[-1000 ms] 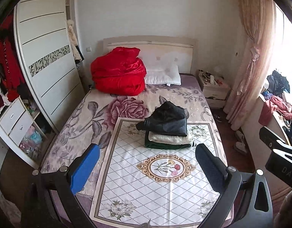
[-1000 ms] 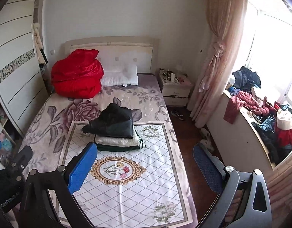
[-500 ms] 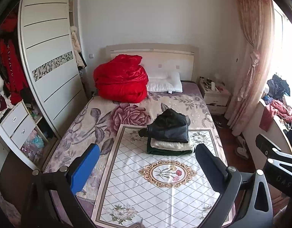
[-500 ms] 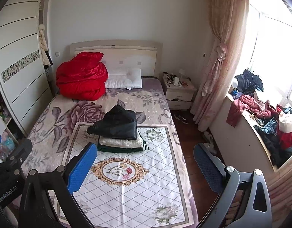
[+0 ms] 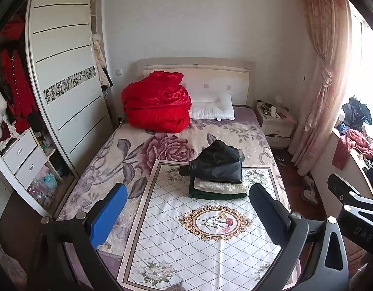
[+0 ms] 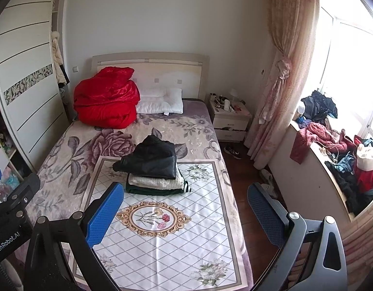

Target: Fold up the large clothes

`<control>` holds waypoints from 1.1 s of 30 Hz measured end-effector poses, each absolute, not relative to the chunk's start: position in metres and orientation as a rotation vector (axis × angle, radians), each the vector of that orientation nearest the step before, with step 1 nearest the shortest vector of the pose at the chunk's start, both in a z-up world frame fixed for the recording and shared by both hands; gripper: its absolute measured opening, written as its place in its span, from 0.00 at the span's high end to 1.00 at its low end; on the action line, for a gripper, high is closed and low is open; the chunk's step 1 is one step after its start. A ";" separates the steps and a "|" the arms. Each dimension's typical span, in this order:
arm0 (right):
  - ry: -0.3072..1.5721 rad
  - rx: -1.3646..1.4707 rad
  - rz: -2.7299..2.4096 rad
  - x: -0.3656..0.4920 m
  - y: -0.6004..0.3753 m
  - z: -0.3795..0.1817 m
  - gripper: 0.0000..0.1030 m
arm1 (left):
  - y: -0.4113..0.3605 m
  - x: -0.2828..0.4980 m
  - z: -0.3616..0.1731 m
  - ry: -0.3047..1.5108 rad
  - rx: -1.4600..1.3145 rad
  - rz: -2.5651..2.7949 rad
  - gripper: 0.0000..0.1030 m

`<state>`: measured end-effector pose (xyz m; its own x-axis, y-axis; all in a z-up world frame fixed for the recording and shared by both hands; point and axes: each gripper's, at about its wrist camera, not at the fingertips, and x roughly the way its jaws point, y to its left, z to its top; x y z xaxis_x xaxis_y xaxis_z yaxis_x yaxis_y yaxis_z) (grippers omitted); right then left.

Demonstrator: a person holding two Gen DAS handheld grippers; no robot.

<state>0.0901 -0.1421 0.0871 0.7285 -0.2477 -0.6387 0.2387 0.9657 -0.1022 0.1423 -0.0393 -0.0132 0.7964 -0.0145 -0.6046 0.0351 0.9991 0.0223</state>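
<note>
Your left gripper [image 5: 186,208] and right gripper [image 6: 184,208] both hover with jaws wide, holding nothing. The folded stack [image 5: 218,172] sits on the diamond-patterned white cloth [image 5: 198,242] mid-bed: glossy black jacket [image 6: 150,160] over nubbly cream, then dark green layers.

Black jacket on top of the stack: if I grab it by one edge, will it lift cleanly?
Probably not. The black jacket looks shiny, so it may slide off the cream layer. It is loosely folded, with a sleeve poking left, so it will likely unfold and droop. It looks bulky, perhaps heavy.
</note>
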 end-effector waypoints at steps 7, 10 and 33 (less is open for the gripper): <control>0.702 -0.017 -0.257 0.093 -0.146 0.089 0.00 | -0.038 0.142 -0.012 0.647 0.029 -0.024 0.00; 0.703 -0.016 -0.251 0.093 -0.146 0.090 0.00 | -0.037 0.141 -0.012 0.645 0.031 -0.022 0.00; 0.693 -0.007 -0.237 0.093 -0.147 0.091 0.00 | -0.037 0.142 -0.002 0.634 0.019 -0.024 0.00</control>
